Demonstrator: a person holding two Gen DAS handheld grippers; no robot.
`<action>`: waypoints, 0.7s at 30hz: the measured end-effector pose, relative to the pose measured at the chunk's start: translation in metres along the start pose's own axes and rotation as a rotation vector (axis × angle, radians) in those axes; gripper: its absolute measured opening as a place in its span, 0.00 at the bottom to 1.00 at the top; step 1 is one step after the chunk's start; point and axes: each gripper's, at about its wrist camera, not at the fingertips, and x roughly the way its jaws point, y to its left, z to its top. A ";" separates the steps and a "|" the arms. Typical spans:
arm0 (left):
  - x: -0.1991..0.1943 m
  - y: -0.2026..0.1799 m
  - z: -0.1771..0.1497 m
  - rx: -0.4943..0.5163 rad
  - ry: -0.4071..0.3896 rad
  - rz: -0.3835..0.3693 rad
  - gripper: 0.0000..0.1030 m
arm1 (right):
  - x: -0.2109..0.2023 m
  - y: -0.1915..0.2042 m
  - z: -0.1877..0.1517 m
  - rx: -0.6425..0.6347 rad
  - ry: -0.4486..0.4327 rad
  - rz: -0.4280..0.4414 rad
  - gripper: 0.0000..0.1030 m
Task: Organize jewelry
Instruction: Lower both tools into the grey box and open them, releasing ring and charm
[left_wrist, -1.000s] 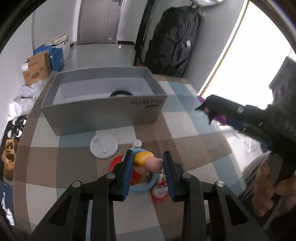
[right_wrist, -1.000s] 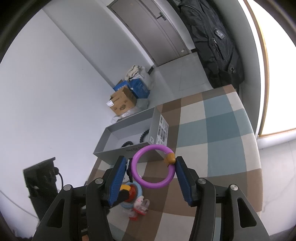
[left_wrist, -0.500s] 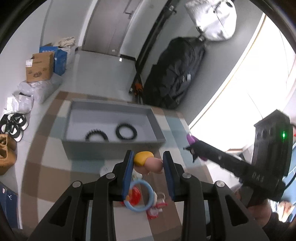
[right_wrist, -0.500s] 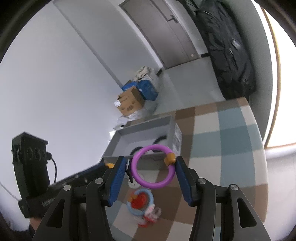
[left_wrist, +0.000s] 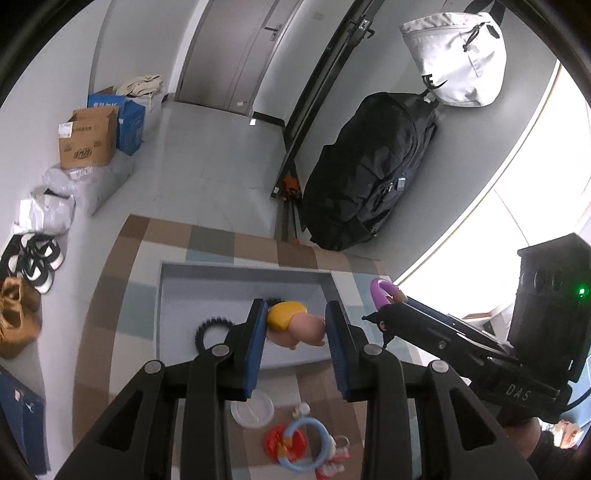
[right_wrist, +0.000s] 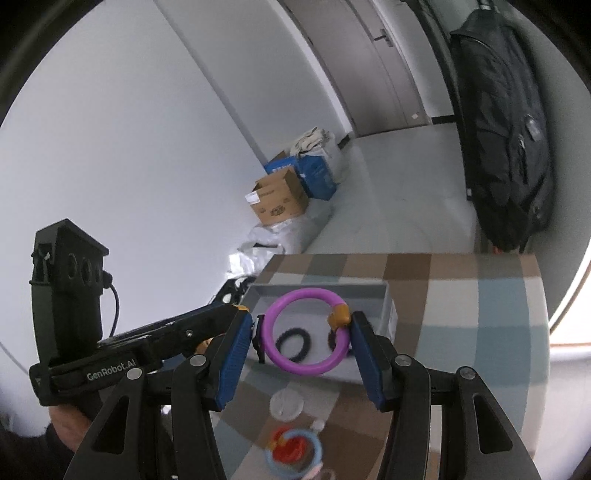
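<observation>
both tools are loaded above the grey open box (left_wrist: 243, 273), the left tool (left_wrist: 295, 328) clenched on a yellow-and-pink charm (left_wrist: 291, 325), the right tool (right_wrist: 301, 330) clenched on a purple plastic ring (right_wrist: 306, 332), so next is probably lowering and releasing inside.

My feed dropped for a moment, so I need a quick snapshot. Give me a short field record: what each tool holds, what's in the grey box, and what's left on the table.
left tool: shut on the pink and yellow charm
right tool: shut on the purple ring, clamped across its width
grey box: open top, two black beaded bracelets lying inside
position: both tools raised above the table, near side of the box
left on checked table: blue ring over a red piece, white round lid
</observation>
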 end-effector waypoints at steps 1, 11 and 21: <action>0.002 0.003 0.003 -0.001 0.000 0.001 0.26 | 0.003 -0.001 0.002 -0.003 0.002 0.001 0.52; 0.028 0.030 0.007 -0.045 0.029 0.016 0.26 | 0.044 -0.006 0.011 -0.077 0.038 -0.035 0.52; 0.042 0.036 0.009 -0.081 0.066 0.008 0.26 | 0.062 -0.013 0.003 -0.096 0.073 -0.042 0.52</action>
